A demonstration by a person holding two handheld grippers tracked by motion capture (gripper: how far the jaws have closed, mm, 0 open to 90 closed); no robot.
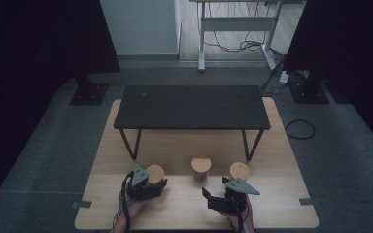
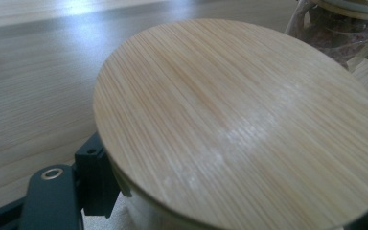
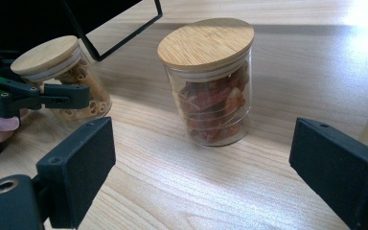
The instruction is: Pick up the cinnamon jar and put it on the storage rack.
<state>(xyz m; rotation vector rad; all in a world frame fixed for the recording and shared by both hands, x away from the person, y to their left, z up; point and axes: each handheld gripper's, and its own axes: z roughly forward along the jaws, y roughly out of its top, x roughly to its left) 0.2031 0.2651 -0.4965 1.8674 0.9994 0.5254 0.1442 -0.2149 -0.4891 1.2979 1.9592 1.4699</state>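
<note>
On the table (image 1: 272, 213), front row: three lidded glass jars stand in line before a black shelf (image 1: 192, 107); its top is bare
Left tool (image 1: 148, 188): jaws around the pasta jar (image 3: 64, 79), seemingly closed on it; jar seems not yet lifted
Right tool (image 1: 223, 199): jaws spread wide, grasping nothing; faces the middle jar (image 3: 211, 81) of red pieces; right jar (image 1: 239, 171) just beside
Progress: judged early; no jar moved onto the shelf; all three remain

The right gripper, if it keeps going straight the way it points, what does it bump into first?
Probably the middle jar holding reddish pieces, which stands on the table straight ahead of the right gripper with its wide-apart jaws. Exact depth is uncertain.
</note>
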